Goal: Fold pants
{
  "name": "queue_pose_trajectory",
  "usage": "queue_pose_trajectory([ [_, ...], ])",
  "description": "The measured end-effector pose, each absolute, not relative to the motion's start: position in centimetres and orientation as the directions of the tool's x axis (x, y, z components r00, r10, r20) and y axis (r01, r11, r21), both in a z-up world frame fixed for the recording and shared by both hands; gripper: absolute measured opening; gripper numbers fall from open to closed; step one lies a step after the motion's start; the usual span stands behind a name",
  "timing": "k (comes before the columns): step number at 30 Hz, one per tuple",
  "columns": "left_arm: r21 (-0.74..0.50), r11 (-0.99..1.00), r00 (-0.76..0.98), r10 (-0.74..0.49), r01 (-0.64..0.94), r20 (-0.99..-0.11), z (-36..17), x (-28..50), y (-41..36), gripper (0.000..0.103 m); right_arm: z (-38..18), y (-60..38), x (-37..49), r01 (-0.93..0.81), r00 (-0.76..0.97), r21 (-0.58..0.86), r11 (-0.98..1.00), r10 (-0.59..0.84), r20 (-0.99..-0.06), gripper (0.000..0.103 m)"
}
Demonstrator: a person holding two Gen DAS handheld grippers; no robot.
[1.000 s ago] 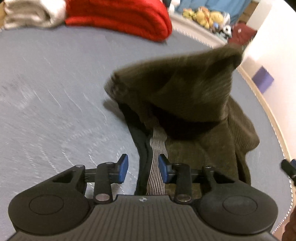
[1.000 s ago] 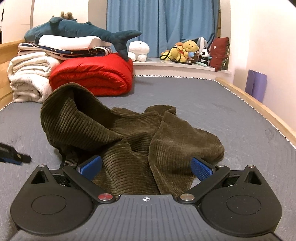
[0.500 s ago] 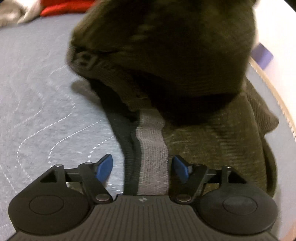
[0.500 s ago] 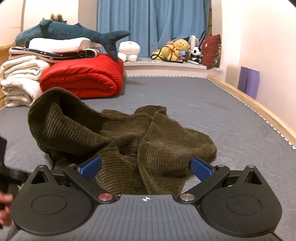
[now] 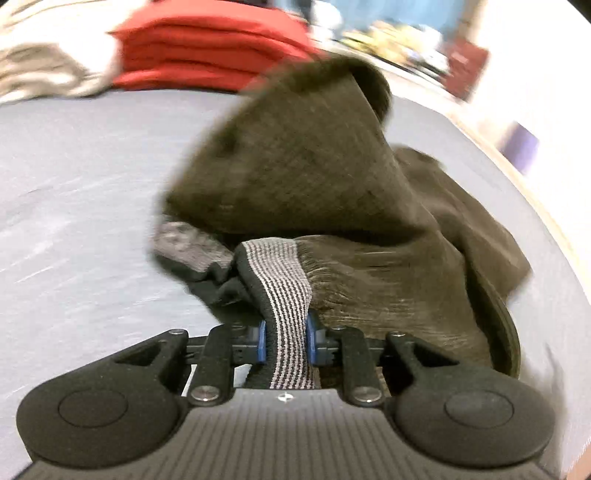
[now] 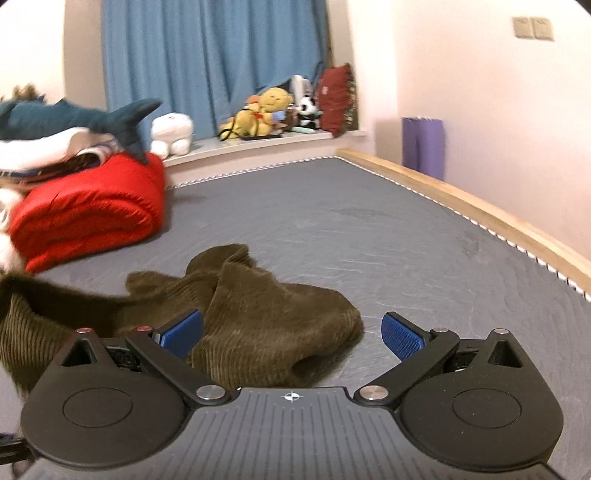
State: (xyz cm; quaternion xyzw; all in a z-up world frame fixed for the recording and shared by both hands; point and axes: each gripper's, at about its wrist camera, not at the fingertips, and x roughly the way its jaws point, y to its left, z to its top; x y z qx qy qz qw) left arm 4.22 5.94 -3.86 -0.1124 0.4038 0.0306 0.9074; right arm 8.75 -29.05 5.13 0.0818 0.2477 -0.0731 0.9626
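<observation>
Pants (image 5: 332, 192) of olive corduroy are heaped on the grey bed (image 6: 388, 229); their striped waistband (image 5: 286, 295) is pinched between the closing pads of the left claw (image 5: 285, 341); the right claw (image 6: 291, 332) is held wide open, nothing gripped, over a crumpled leg.

A grey quilted mattress (image 6: 369, 229) fills the lower frame, edged on the right by a pale wooden bed rail (image 6: 480, 206). Blue curtains (image 6: 207, 62) hang at upper centre above a white window ledge (image 6: 258, 146) crowded with plush toys (image 6: 266, 110) and a dark red cushion (image 6: 336, 98). The plain wall (image 6: 480, 92) at right carries two light switches (image 6: 532, 27) at upper right; a purple rolled mat (image 6: 423, 146) leans against it.
</observation>
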Motion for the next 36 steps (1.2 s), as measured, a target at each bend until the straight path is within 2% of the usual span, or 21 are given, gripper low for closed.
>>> queue_pose_trajectory([
  [5, -0.113, 0.906, 0.626, 0.187, -0.407, -0.757, -0.8, -0.5, 13.6, 0.019, 5.6, -29.2, 9.0, 0.206, 0.871, 0.185, 0.961, -0.094, -0.483, 0.102],
  [9, -0.157, 0.836, 0.577, 0.215, -0.526, -0.788, -0.4, -3.7, 19.0, 0.02, 5.8, -28.6, 9.1, 0.188, 0.874, 0.213, 0.959, -0.064, -0.482, 0.102],
  [11, -0.14, 0.834, 0.531, 0.201, -0.533, -0.823, -1.5, -3.9, 20.5, 0.033, 5.6, -28.0, 9.2, 0.17, 0.875, 0.202, 0.964, -0.053, -0.481, 0.102],
  [13, -0.15, 0.793, 0.487, 0.202, -0.59, -0.849, -2.8, -4.1, 21.6, 0.04, 5.3, -27.7, 9.6, 0.162, 0.872, 0.196, 0.967, -0.048, -0.487, 0.102],
  [15, -0.148, 0.778, 0.48, 0.215, -0.611, -0.851, -2.7, -4.6, 21.6, 0.04, 4.8, -27.7, 10.0, 0.163, 0.865, 0.19, 0.968, -0.047, -0.499, 0.102],
  [16, -0.12, 0.792, 0.497, 0.25, -0.599, -0.831, -2.0, -4.3, 20.9, 0.044, 4.5, -27.7, 10.2, 0.165, 0.86, 0.187, 0.968, -0.049, -0.507, 0.102],
  [19, 0.005, 0.813, 0.559, 0.404, -0.582, -0.724, 0.8, -3.6, 17.3, 0.071, 3.7, -27.5, 11.4, 0.15, 0.848, 0.191, 0.97, -0.027, -0.53, 0.1],
  [21, 0.015, 0.815, 0.596, 0.435, -0.579, -0.675, 2.0, -3.0, 16.4, 0.072, 3.2, -27.3, 12.0, 0.129, 0.841, 0.185, 0.974, -0.008, -0.541, 0.096],
  [22, -0.001, 0.828, 0.625, 0.422, -0.561, -0.657, 2.4, -2.7, 15.9, 0.071, 2.9, -27.2, 12.3, 0.118, 0.838, 0.185, 0.976, 0.002, -0.546, 0.094],
  [24, -0.048, 0.878, 0.683, 0.335, -0.476, -0.648, 2.0, -1.1, 14.5, 0.061, 2.1, -26.8, 13.0, 0.093, 0.827, 0.185, 0.978, 0.027, -0.561, 0.083],
  [26, -0.122, 0.942, 0.731, 0.157, -0.313, -0.664, 1.4, 0.5, 12.3, 0.031, 1.2, -26.3, 13.5, 0.061, 0.814, 0.196, 0.979, 0.065, -0.578, 0.065],
  [28, -0.205, 0.966, 0.727, -0.029, -0.155, -0.686, -0.1, 2.1, 10.0, 0.018, 0.4, -25.8, 14.1, 0.025, 0.798, 0.212, 0.977, 0.108, -0.593, 0.057],
  [31, -0.267, 0.964, 0.678, -0.193, -0.006, -0.709, -2.2, 4.4, 6.4, 0.017, -0.4, -25.2, 15.1, -0.028, 0.78, 0.218, 0.976, 0.158, -0.605, 0.057],
  [33, -0.264, 0.963, 0.65, -0.236, 0.056, -0.723, -4.0, 5.9, 4.6, 0.018, -0.7, -25.1, 15.4, -0.057, 0.771, 0.216, 0.975, 0.18, -0.611, 0.057],
  [36, -0.23, 0.97, 0.636, -0.228, 0.08, -0.737, -5.5, 7.3, 3.0, 0.033, -1.2, -25.4, 15.4, -0.054, 0.751, 0.244, 0.968, 0.2, -0.629, 0.067],
])
